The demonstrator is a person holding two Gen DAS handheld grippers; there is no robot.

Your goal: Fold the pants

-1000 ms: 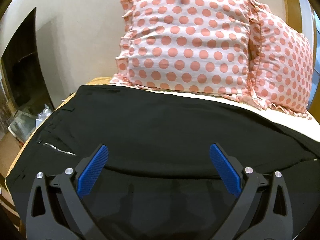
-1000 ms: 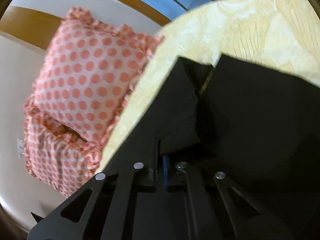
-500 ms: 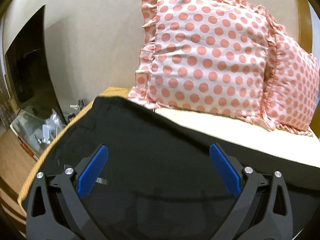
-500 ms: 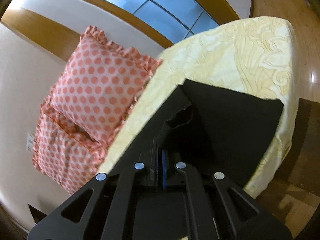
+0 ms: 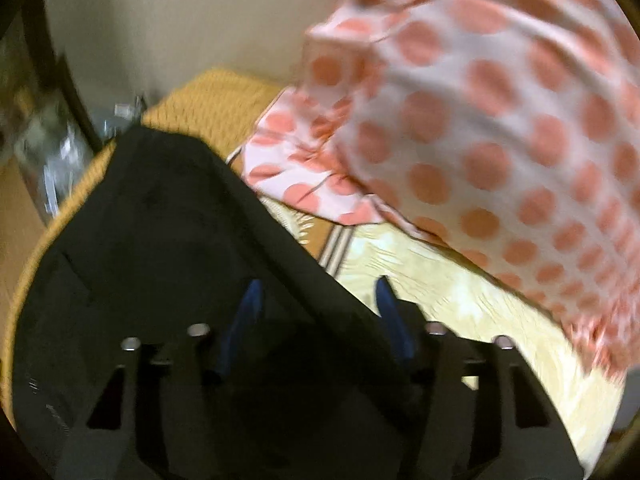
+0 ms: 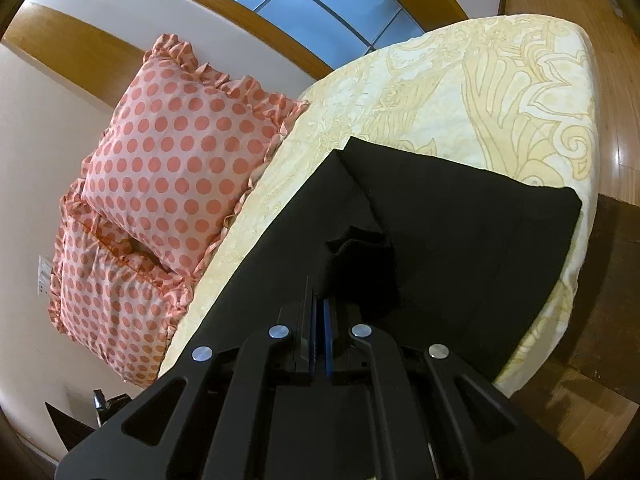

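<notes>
Black pants lie on the cream bedspread, one part folded over toward the bed's foot. My right gripper is shut on a bunched fold of the black fabric and holds it lifted. In the blurred left wrist view the pants fill the lower left, near the bed's corner. My left gripper straddles the pants' edge, its blue pads narrowed but still apart, fabric between them.
Two pink polka-dot pillows lean on the wall at the head of the bed; one shows close in the left wrist view. A wooden floor lies beyond the bed's foot. Clutter sits beside the bed's left corner.
The left gripper swung right and closer to the pillows, over the pants' edge, and its jaws narrowed. The right gripper rose and pulled back, lifting its fold of fabric.
</notes>
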